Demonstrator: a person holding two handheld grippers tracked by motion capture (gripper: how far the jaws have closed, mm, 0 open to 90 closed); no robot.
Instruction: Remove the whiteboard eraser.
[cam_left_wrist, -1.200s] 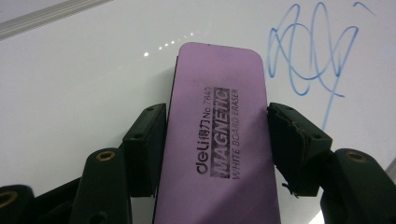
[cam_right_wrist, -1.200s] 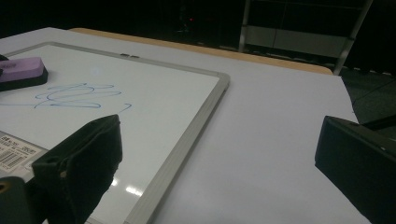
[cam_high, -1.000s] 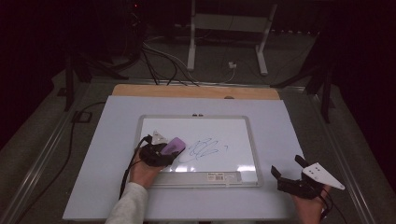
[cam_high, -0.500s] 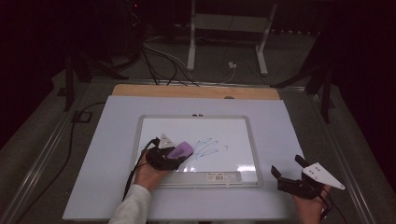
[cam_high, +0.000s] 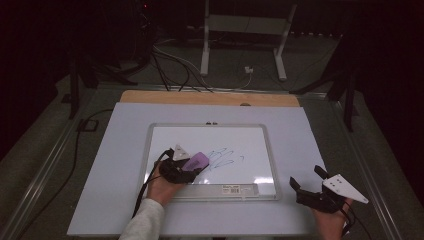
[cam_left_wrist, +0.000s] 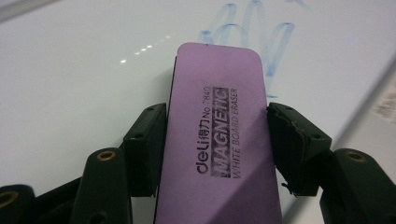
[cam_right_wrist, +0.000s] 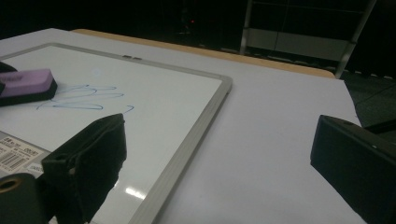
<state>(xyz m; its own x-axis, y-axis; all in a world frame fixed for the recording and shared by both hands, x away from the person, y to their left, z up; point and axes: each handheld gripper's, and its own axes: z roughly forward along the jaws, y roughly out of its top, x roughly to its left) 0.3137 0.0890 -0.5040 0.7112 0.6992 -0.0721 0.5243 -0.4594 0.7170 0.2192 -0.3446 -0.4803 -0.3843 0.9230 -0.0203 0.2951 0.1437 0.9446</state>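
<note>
Left hand-held gripper (cam_high: 187, 167) pinching the purple eraser (cam_high: 195, 161) by its long sides, now slid rightward across the whiteboard (cam_high: 250, 137) from the left edge and sitting just at the blue scribble (cam_high: 222, 157), so wiping looks about to start, with the marks apparently untouched. Over on the right, right hand-held gripper (cam_high: 306, 179) spread wide and empty, parked on the tabletop (cam_high: 110, 150) just off the board's lower right corner. Hard to tell whether the eraser's felt presses the board; its underside hidden.
</note>
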